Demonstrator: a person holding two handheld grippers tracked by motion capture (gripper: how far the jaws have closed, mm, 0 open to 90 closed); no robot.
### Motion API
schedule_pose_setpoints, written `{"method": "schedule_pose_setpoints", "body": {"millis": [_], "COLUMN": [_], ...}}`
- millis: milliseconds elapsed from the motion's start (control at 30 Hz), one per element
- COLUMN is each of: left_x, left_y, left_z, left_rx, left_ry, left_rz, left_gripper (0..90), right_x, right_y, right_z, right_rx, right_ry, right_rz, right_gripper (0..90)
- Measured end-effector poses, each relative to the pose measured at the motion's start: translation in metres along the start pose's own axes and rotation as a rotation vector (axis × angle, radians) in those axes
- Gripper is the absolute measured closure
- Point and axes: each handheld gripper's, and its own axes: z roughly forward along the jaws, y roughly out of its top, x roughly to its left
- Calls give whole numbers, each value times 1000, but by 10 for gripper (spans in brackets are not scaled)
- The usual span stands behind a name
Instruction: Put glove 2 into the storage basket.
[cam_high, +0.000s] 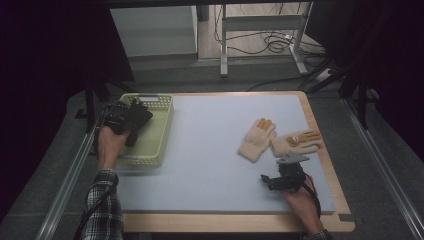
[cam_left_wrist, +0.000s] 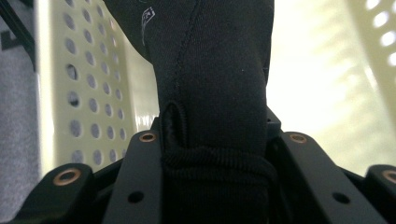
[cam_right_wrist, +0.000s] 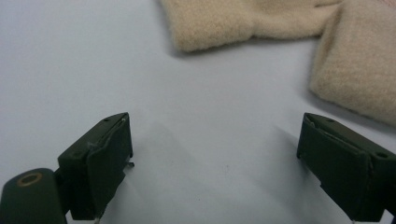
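Jaws of the left gripper (cam_high: 136, 114) are clamped on a black glove (cam_left_wrist: 210, 93) over the green basket (cam_high: 155, 145); right gripper (cam_right_wrist: 215, 158) jaws are held wide beside the cream gloves (cam_high: 277, 140) on the bench (cam_high: 210, 150).

A wooden worktop (cam_high: 325, 150) carries a pale blue-grey mat (cam_high: 210, 150) that covers nearly all of it, leaving a wood strip at the near and right edges. On the mat's left edge stands a pale green perforated basket (cam_high: 157, 132). Toward the right lie 2 cream gloves with orange fingertips (cam_high: 257, 139) (cam_high: 296, 142), touching each other.
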Motion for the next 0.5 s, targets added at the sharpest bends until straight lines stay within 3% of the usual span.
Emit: {"method": "schedule_pose_setpoints", "body": {"millis": [167, 300, 367, 433, 500], "left_x": [5, 10, 15, 13, 9], "left_y": [2, 0, -2, -2, -2], "left_z": [16, 29, 31, 30, 31], "left_rx": [61, 114, 113, 108, 128], "left_ry": [5, 52, 34, 15, 2], "left_rz": [-10, -3, -25, -15, 17], "left_gripper": [643, 596, 541, 501, 346], "right_x": [0, 0, 0, 0, 0], "right_y": [0, 0, 0, 0, 0], "right_z": [0, 0, 0, 0, 0], "right_rx": [-1, -1, 0, 0, -1], "right_ry": [1, 1, 0, 0, 1], "right_rz": [1, 1, 0, 0, 1], "right_gripper": [100, 100, 100, 100, 100]}}
